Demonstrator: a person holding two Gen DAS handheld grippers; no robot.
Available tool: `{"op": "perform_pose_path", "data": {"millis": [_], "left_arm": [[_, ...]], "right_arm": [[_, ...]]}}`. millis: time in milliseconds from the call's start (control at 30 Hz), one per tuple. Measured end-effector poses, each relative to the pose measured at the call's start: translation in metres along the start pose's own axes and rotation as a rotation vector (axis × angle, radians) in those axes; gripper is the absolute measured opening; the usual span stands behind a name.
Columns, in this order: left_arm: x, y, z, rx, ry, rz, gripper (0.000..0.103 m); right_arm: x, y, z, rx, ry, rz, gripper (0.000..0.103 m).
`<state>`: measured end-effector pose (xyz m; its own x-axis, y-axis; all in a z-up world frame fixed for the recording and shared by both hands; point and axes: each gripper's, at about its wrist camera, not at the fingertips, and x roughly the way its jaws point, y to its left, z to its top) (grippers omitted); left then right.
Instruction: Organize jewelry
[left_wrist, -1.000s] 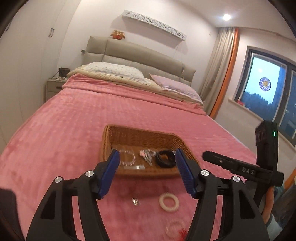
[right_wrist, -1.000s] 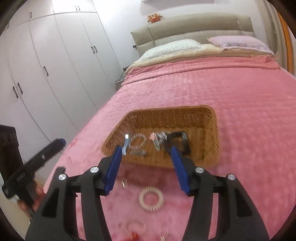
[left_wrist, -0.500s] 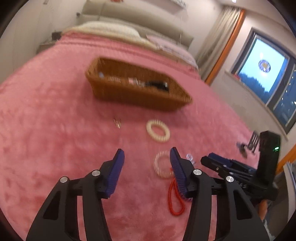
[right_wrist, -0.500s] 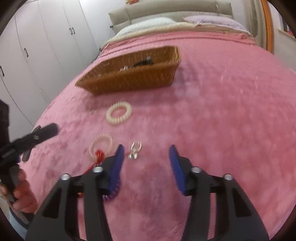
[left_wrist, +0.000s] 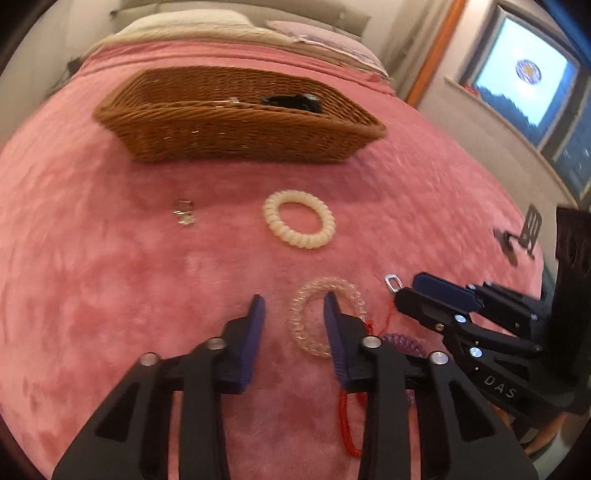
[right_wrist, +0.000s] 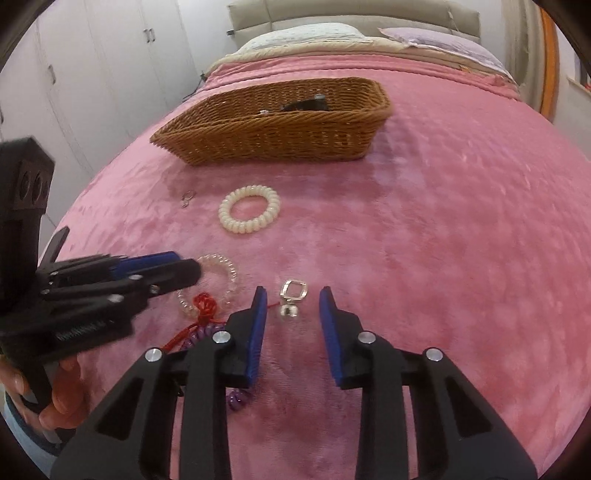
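Both pairs of fingers have just been narrowing and stand part-open over the pink bed (right_wrist: 461, 229). The left gripper (left_wrist: 293, 310) straddles the near-left arc of a clear coil bracelet (left_wrist: 327, 317), not pinching it. The right gripper (right_wrist: 293, 306) brackets a small silver clasp (right_wrist: 291, 295) without touching. Two coil rings lie loose: the clear one and a cream one (right_wrist: 249, 214) farther off. One wicker basket (right_wrist: 273, 125) sits far back, with dark pieces inside.

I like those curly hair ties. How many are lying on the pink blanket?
3: a cream one nearest the basket, a clear one at the left gripper, a purple one partly hidden beneath the right gripper.
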<state>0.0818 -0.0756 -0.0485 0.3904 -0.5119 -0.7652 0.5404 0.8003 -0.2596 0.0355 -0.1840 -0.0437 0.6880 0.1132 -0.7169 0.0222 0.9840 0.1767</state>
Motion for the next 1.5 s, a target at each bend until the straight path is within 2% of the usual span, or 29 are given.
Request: {"op": "perform_pose_path", "data": {"millis": [33, 167, 333, 500, 633, 867, 967, 1133, 1267, 1367, 1400, 1433, 1500], "left_arm": [[0.0, -0.003, -0.002, 0.017, 0.005, 0.013, 0.011], [-0.002, -0.015, -0.008, 0.077, -0.008, 0.099, 0.008], [-0.02, 0.005, -0.014, -0.025, -0.06, 0.164, 0.008], [-0.046, 0.039, -0.031, -0.139, -0.078, 0.272, 0.008], [-0.059, 0.047, -0.038, -0.174, -0.085, 0.285, 0.008], [-0.059, 0.038, -0.046, -0.137, -0.092, 0.302, 0.01], [-0.06, 0.041, -0.049, -0.148, -0.092, 0.271, 0.017], [-0.058, 0.037, -0.051, -0.128, -0.1, 0.26, 0.029], [-0.055, 0.034, -0.051, -0.116, -0.108, 0.267, 0.031], [-0.055, 0.035, -0.05, -0.12, -0.111, 0.266, 0.029], [-0.054, 0.035, -0.051, -0.117, -0.114, 0.287, 0.016], [-0.054, 0.034, -0.051, -0.114, -0.114, 0.304, 0.009], [-0.056, 0.033, -0.051, -0.112, -0.127, 0.299, 0.008]], "right_arm": [[0.001, 0.002, 0.0, -0.012, 0.002, -0.006, 0.016], [0.005, 0.002, -0.001, -0.013, -0.005, -0.046, 0.009], [0.002, -0.016, -0.003, 0.058, -0.01, -0.019, 0.009], [0.001, -0.018, -0.004, 0.063, -0.009, -0.012, 0.01], [0.001, -0.017, -0.006, 0.053, 0.0, 0.014, 0.01], [-0.007, -0.02, -0.013, 0.043, 0.003, 0.028, 0.013], [-0.005, -0.017, -0.011, 0.039, 0.006, 0.018, 0.014], [-0.002, -0.01, -0.007, 0.014, 0.005, 0.012, 0.028], [0.002, -0.006, -0.005, -0.001, 0.001, -0.029, 0.028], [0.002, -0.007, -0.006, 0.001, -0.001, -0.046, 0.022], [0.002, -0.006, -0.006, -0.003, -0.003, -0.059, 0.013], [0.002, -0.004, -0.007, -0.011, -0.005, -0.069, 0.009], [-0.001, 0.0, -0.009, -0.03, -0.013, -0.078, 0.009]]}}
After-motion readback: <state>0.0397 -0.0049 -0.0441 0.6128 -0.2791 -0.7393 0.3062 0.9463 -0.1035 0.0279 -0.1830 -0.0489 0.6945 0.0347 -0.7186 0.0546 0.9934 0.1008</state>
